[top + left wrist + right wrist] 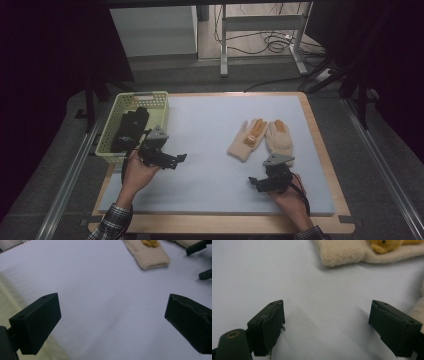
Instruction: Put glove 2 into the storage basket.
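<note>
Two cream knitted gloves [260, 140] with orange-yellow patches on the finger side lie flat side by side at the centre right of the high view, cuffs toward the bottom of the frame and fingers toward the top, on the pale blue surface [210, 150]. The right gripper [253, 182] sits at the lower right, just below the gloves, apart from them, its jaws spread wide and holding nothing; in the right gripper view a cream cuff [342, 252] lies at the top centre above the gap between the jaws. The left gripper [181, 159] is at the centre left, well apart from the gloves, jaws also wide and holding nothing; in the left gripper view one cuff [150, 257] shows at the upper right. One pale green basket [131, 100] at the upper left holds dark items [130, 127] that I cannot count.
</note>
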A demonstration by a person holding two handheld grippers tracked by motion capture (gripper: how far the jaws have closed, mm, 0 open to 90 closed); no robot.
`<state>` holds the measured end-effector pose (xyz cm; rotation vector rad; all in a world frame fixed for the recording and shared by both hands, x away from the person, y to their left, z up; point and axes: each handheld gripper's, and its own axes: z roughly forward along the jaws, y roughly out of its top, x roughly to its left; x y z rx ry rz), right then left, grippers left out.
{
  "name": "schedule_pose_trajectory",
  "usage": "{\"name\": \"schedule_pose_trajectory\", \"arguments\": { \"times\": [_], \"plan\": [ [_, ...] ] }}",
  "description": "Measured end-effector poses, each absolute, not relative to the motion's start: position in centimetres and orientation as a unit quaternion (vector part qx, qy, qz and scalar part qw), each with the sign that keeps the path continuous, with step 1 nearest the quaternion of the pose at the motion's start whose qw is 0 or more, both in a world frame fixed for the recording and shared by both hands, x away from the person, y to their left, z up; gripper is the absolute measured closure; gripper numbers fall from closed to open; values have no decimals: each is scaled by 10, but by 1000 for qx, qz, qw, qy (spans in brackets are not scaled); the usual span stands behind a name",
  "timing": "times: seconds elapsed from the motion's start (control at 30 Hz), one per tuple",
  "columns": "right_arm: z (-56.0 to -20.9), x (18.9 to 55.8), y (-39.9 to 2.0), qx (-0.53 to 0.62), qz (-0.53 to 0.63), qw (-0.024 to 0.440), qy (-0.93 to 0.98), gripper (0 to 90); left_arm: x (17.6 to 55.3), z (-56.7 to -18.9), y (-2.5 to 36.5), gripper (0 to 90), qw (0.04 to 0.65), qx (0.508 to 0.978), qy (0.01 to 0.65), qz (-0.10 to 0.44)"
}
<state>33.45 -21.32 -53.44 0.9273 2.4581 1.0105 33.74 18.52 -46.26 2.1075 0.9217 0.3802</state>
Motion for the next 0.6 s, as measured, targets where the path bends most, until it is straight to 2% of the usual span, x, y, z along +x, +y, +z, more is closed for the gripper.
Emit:
{"name": "schedule_pose_trajectory", "arguments": {
  "times": [0.33, 0.6],
  "plan": [
    [-534, 335, -213, 326, 354, 162, 862, 130, 318, -492, 158, 8, 385, 848, 337, 140],
    [-534, 335, -213, 325, 354, 162, 862, 130, 311, -522, 154, 9, 374, 849, 348, 132]
  ]
}}
